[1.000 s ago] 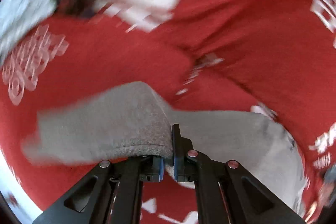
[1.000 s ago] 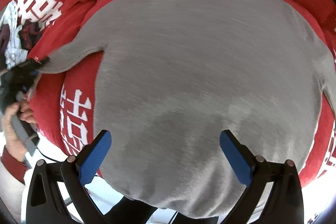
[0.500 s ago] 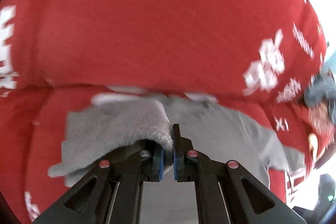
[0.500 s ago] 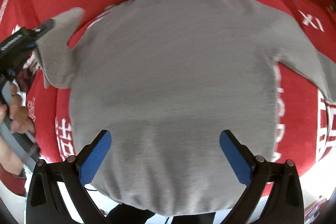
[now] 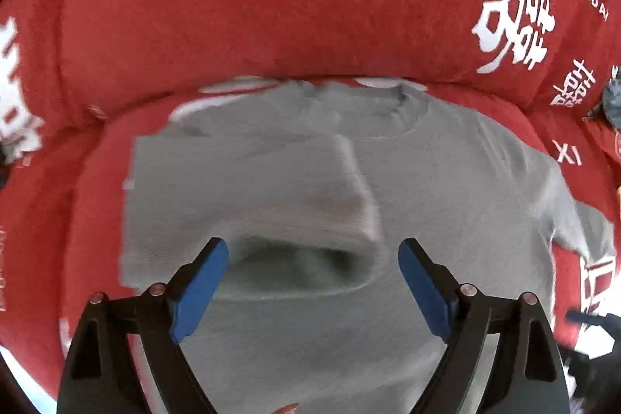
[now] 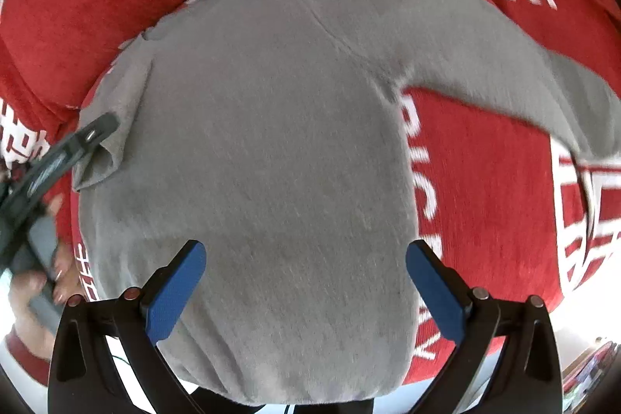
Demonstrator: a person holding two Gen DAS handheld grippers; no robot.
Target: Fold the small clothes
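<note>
Even daylight — motion blur, fisheye-bowed dark corners

A red cover [image 5: 271, 6] printed with white characters [image 5: 512, 14] fills both views.

A plain grey sweater [image 6: 271, 142] — on a red blanket [image 5: 271, 6] with white letters — blue gripper pads [image 6: 174, 293].

A grey sweater [image 6: 271, 142] is spread on a red cover [image 6: 485, 181] with white lettering. The right gripper [image 6: 306, 282] is held above its hem, jaws wide apart. The left gripper [image 6: 70, 146] is seen at the folded-in sleeve [image 6: 112, 111].
</note>
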